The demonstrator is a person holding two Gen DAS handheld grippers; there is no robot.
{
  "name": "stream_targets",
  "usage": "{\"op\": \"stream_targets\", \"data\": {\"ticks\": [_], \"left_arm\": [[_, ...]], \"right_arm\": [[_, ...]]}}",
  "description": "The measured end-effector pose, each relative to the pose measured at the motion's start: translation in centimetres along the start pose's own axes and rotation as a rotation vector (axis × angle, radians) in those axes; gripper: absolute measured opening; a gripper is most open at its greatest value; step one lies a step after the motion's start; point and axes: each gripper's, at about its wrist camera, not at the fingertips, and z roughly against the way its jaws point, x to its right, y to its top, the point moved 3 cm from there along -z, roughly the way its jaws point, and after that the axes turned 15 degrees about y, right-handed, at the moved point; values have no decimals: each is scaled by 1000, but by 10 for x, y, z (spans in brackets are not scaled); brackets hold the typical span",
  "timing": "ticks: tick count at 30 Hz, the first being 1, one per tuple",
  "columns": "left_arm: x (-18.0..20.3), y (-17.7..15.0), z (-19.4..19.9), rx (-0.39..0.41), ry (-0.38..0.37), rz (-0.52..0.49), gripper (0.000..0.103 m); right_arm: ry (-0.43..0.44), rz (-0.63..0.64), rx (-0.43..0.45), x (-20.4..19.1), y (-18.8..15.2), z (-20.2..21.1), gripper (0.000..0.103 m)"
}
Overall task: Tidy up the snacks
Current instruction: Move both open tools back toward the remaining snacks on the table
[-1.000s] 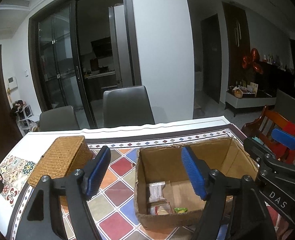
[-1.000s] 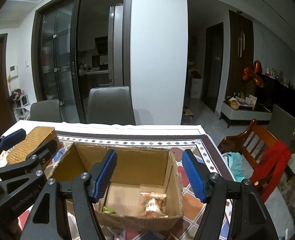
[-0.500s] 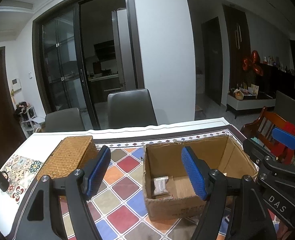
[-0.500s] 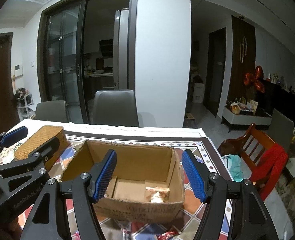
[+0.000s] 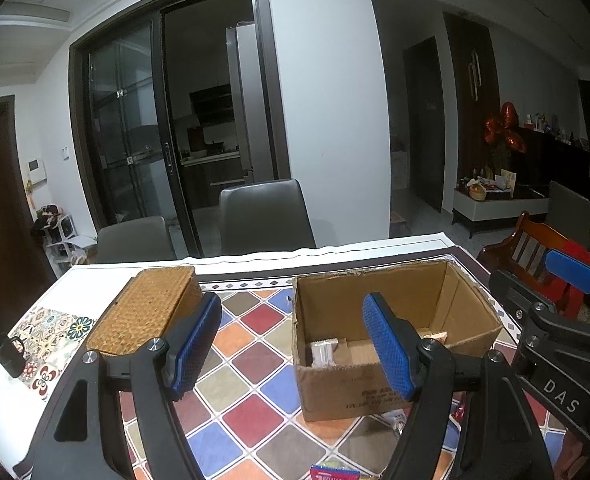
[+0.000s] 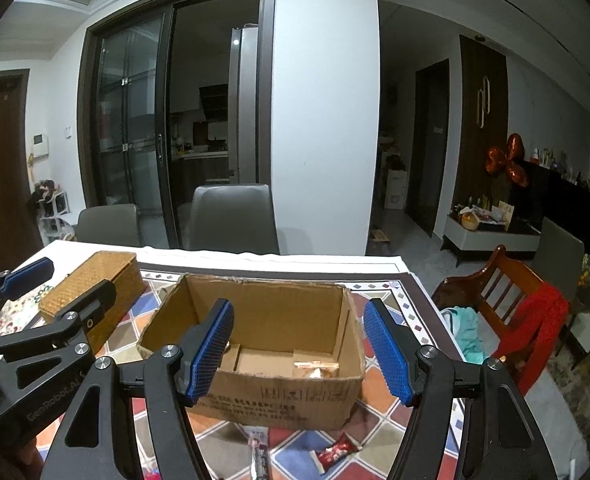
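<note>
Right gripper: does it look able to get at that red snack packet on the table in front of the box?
Probably yes. The right gripper is open and empty, and the red packet lies in the open on the tablecloth, just clear of the cardboard box.

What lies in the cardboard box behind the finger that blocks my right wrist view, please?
Observer: A white packet lies on the floor of the cardboard box, by its left wall.
Operator: Thanks. Is the left gripper open?
Observer: Yes, it is open and holds nothing.
Operator: Is anything at the left edge of the table?
Observer: A black mug stands there.
</note>
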Motion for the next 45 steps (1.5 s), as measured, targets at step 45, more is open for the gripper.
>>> {"op": "stream_targets", "data": {"ticks": [45], "left_arm": [[-6, -79, 17, -98, -21, -46, 73]], "right_arm": [[35, 5, -137, -19, -73, 0, 68]]}}
